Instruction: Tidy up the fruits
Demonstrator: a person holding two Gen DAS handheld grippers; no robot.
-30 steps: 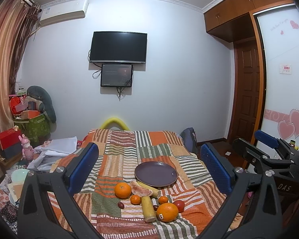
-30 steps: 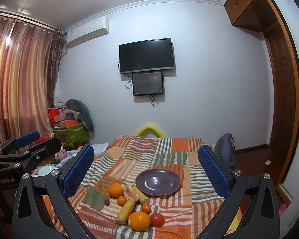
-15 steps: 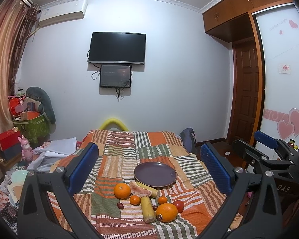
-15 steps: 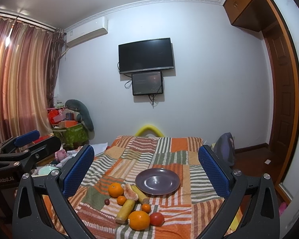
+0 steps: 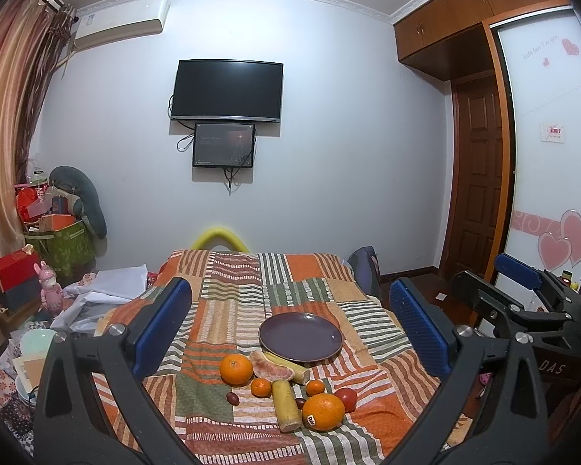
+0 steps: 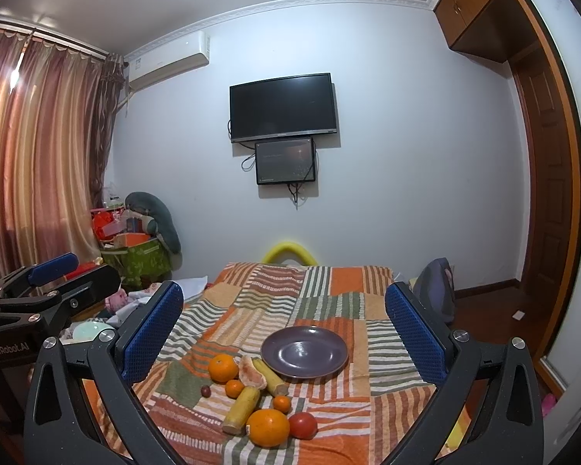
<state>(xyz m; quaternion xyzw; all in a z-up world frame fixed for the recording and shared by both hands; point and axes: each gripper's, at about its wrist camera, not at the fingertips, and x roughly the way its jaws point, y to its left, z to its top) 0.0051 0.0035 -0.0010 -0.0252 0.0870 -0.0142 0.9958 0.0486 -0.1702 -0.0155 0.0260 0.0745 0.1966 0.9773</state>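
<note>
Left wrist view: I held the left gripper (image 5: 290,319) above the near end of the bed, its blue-padded fingers (image 5: 162,321) spread wide and holding nothing. The striped patchwork blanket (image 5: 228,310) covered the bed. A purple plate (image 5: 300,337) lay on it with nothing in it, centred between the fingers. The fruits sat in a cluster on the blanket just in front of the plate. A large orange (image 5: 236,369) lay at the left, a grapefruit wedge (image 5: 269,368) beside it, and a yellow cut stalk (image 5: 290,364) touched the plate's near rim. A second yellow stalk (image 5: 285,403) pointed toward me, with a small tangerine (image 5: 260,387) on its left. A stickered orange (image 5: 323,412) lay nearest me, and a red tomato (image 5: 347,399) touched it on the right. A dark date (image 5: 232,398) lay apart at the left. The right gripper (image 5: 519,290) showed at the right edge; from here I could not tell its state.

Right wrist view: the right gripper (image 6: 286,335) hung over the same end of the bed, its fingers wide apart and empty. The plate (image 6: 304,352) was between them, with the fruits to its near left: the large orange (image 6: 223,367), both stalks, the stickered orange (image 6: 268,427) and the tomato (image 6: 303,425). A television (image 6: 283,107) hung on the far wall.
</note>
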